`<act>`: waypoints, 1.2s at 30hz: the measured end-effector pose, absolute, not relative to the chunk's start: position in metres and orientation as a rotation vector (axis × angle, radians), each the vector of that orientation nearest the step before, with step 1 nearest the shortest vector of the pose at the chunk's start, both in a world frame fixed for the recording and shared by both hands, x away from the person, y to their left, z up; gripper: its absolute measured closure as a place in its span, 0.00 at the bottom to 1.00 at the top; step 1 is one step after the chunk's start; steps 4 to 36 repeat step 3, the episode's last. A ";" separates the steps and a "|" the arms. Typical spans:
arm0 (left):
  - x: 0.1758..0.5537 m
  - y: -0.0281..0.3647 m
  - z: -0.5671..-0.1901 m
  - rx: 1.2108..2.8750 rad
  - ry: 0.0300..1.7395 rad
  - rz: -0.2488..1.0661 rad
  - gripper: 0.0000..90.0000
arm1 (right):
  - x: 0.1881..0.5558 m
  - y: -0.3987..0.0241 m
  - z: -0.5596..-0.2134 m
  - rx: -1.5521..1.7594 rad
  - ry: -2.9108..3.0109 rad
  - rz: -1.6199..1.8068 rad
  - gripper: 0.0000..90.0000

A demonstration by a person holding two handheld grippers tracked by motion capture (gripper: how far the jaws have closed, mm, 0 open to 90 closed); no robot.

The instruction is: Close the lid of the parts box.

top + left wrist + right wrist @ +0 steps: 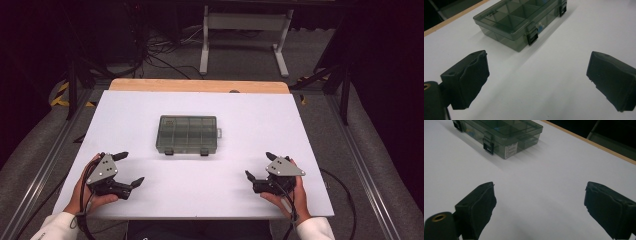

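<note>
A smoky clear compartment box (187, 134) with two black latches lies shut in the middle of the white table top (250, 115). My left gripper (129, 169) rests at the near left, open, nothing between its jaws. At the near right my right gripper (260, 166) is open too and holds nothing. The left gripper view looks between its own wide-apart pads (471, 77) toward the box (519, 20) and a small blue item inside it. In the right gripper view the box (504, 135) sits ahead on the left, beyond the spread pads (481, 205).
The white top lies on a wooden table whose far edge (200, 86) shows as a tan strip. Beyond it are a white metal frame (245, 30) and cables on the dark floor. Aluminium rails (45, 160) run along both sides of the table.
</note>
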State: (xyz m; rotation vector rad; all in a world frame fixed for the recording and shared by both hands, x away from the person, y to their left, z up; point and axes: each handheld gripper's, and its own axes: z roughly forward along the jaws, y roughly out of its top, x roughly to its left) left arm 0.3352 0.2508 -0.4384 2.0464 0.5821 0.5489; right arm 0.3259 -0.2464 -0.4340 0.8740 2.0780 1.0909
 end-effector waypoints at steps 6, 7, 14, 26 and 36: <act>0.337 0.251 -0.439 2.050 0.585 0.545 0.05 | 0.327 -0.247 -0.435 0.885 2.076 1.089 0.12; 0.337 0.251 -0.439 2.050 0.585 0.545 0.05 | 0.327 -0.247 -0.435 0.885 2.076 1.089 0.12; 0.337 0.251 -0.439 2.050 0.585 0.545 0.05 | 0.327 -0.247 -0.435 0.885 2.076 1.089 0.12; 0.337 0.251 -0.439 2.050 0.585 0.545 0.05 | 0.327 -0.247 -0.435 0.885 2.076 1.089 0.12; 0.337 0.251 -0.439 2.050 0.585 0.545 0.05 | 0.327 -0.247 -0.435 0.885 2.076 1.089 0.12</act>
